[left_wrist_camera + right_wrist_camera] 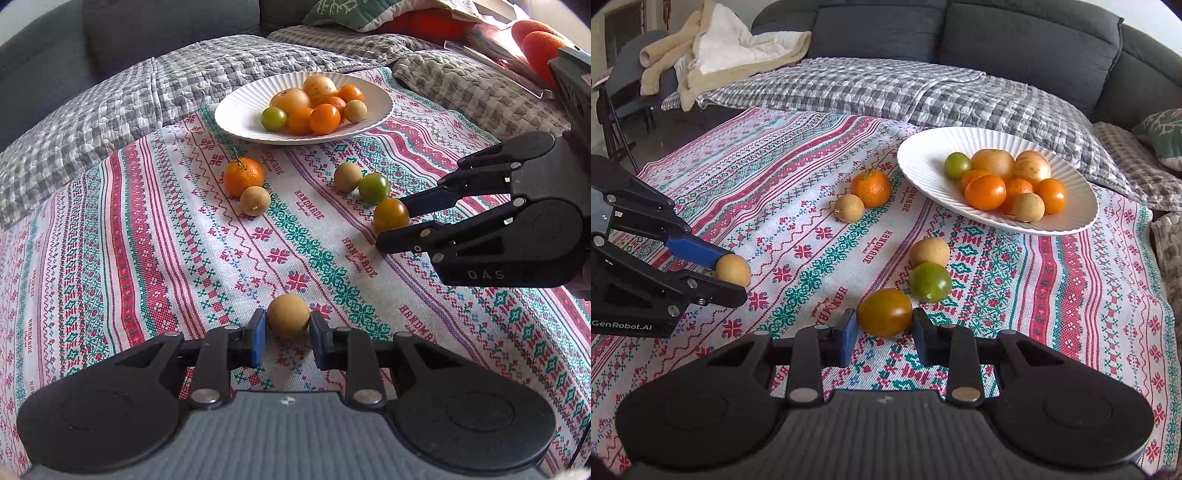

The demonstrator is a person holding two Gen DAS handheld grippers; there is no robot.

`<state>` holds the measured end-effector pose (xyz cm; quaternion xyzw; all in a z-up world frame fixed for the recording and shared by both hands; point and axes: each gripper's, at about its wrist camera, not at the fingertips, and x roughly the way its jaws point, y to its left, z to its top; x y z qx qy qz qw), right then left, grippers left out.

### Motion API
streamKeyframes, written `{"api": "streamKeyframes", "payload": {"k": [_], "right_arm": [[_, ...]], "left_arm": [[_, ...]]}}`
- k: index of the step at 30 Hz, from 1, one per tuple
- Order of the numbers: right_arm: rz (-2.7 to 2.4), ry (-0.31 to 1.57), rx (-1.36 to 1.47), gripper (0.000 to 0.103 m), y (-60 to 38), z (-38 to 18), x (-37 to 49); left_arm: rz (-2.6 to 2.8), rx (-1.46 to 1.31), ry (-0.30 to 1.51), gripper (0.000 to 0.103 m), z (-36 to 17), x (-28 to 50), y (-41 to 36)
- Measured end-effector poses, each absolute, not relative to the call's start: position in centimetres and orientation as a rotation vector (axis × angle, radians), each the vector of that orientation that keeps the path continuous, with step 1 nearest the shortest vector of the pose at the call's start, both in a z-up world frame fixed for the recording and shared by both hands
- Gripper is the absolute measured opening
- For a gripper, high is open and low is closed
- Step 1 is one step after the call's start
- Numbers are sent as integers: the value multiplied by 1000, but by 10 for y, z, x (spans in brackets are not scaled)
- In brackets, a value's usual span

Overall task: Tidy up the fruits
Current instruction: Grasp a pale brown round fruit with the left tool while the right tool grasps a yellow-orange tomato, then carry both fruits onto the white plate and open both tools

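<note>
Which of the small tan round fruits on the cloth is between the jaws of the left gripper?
The tan fruit lying alone nearest the left gripper, between its jaws. The other loose tan ones lie beside the mandarin and the green tomato.

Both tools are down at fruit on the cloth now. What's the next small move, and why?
Probably close both tools, then lift toward the white plate. The left tool brackets a tan round fruit and the right tool brackets the brownish-orange tomato, but each fruit seems to rest on the cloth. The pads sit beside them with slight gaps, so neither looks gripped yet.
</note>
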<state>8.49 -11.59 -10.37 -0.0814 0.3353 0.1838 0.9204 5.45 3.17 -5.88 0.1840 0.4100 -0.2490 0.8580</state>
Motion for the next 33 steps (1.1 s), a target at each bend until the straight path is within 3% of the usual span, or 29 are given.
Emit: {"api": "streamKeyframes", "payload": {"k": [17, 33], "right_arm": [[365, 617, -90, 29, -134, -83, 84], [270, 535, 31, 29, -174, -62, 103]], "left_arm": [[-468, 288, 820, 15, -48, 62, 30], [-475, 273, 710, 15, -16, 96, -17]]}}
